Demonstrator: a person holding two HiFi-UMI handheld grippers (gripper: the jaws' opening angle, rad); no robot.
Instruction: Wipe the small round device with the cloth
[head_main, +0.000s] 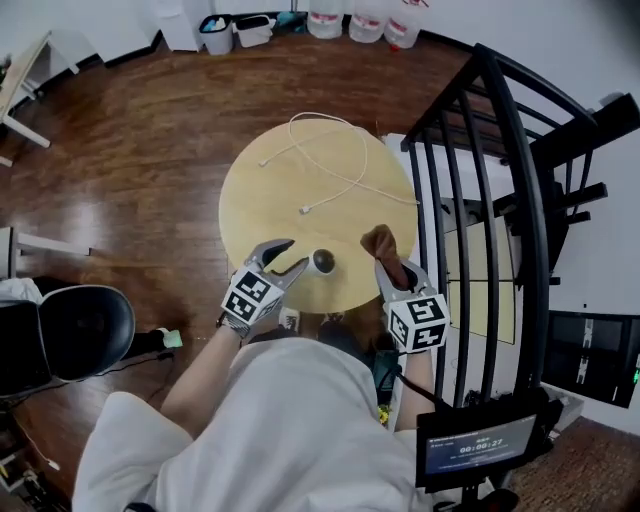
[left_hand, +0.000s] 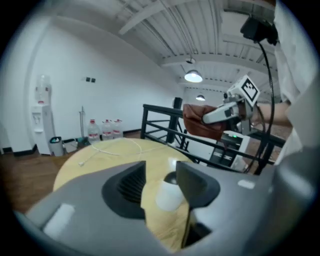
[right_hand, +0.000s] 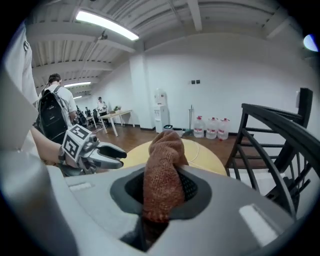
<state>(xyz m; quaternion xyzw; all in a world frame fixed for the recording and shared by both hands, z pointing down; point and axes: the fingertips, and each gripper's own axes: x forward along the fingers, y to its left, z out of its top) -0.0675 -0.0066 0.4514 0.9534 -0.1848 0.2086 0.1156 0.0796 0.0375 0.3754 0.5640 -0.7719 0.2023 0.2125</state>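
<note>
The small round device (head_main: 323, 262), white with a dark top, sits between the jaws of my left gripper (head_main: 298, 256) above the near edge of the round wooden table (head_main: 270, 190). In the left gripper view the device (left_hand: 169, 196) fills the gap of that gripper (left_hand: 161, 181), tight against the right jaw. My right gripper (head_main: 392, 270) is shut on a bunched brown knitted cloth (head_main: 380, 241) just right of the device, a little apart from it. In the right gripper view the cloth (right_hand: 162, 170) stands up out of the jaws and hides their tips.
A white cable (head_main: 330, 165) lies looped over the far half of the table. A black metal railing (head_main: 480, 200) runs close along the right. A black chair (head_main: 70, 330) stands at the left, and water bottles (head_main: 365, 20) stand by the far wall.
</note>
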